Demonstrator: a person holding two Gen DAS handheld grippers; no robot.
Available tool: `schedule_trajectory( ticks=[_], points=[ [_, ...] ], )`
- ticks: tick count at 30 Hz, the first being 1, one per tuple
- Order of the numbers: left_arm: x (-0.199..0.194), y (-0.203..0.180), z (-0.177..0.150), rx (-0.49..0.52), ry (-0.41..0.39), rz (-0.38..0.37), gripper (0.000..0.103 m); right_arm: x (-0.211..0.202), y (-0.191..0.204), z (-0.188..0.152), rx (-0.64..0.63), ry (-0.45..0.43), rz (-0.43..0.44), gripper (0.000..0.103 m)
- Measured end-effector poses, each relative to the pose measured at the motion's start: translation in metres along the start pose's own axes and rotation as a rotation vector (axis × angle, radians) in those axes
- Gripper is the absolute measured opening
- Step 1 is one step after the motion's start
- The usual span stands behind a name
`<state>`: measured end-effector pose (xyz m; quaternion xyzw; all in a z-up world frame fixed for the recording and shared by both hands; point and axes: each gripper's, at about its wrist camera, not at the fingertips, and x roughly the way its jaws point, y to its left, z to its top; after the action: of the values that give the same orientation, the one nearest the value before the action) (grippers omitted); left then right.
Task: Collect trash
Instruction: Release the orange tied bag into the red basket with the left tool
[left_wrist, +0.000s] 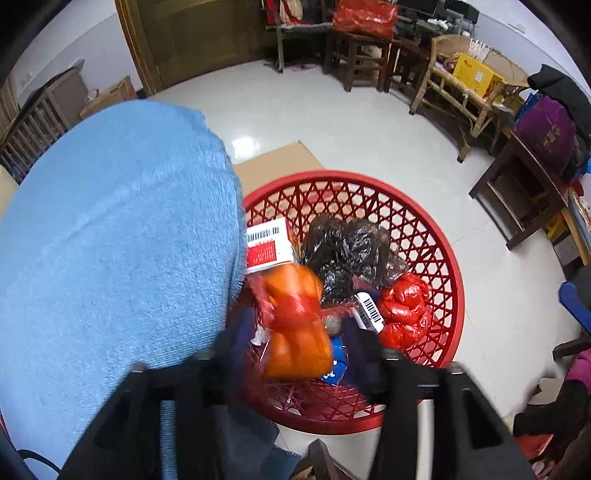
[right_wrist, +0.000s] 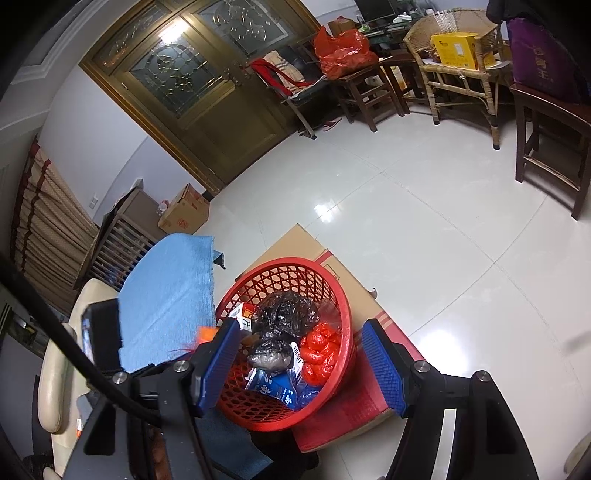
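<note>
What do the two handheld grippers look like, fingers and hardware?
The right gripper has flat blue fingers with a fine grid texture, mounted on angular black brackets with round silver bolts. A black cable crosses that view. The left gripper has dark, blurred fingers on the same black brackets with metal bolt heads. No hand or sleeve is visible.

Orange bag (left_wrist: 299, 325) blurred above red basket (left_wrist: 443, 258), crumpled bags inside
</note>
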<state>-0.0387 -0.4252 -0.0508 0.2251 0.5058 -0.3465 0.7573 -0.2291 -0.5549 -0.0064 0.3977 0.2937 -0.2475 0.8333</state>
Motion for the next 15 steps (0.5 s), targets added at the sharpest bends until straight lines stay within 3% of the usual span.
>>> schedule_trajectory(
  ticks=[1, 15],
  points=[
    [0.0, 0.001, 0.0, -0.007, -0.002, -0.001, 0.067, -0.001, 0.0, 0.0, 0.001, -0.001, 0.0, 0.072],
    [-0.026, 0.014, -0.006, -0.032, -0.045, -0.008, 0.069, -0.006, 0.005, -0.011, -0.01, 0.013, -0.007, 0.072]
  ],
)
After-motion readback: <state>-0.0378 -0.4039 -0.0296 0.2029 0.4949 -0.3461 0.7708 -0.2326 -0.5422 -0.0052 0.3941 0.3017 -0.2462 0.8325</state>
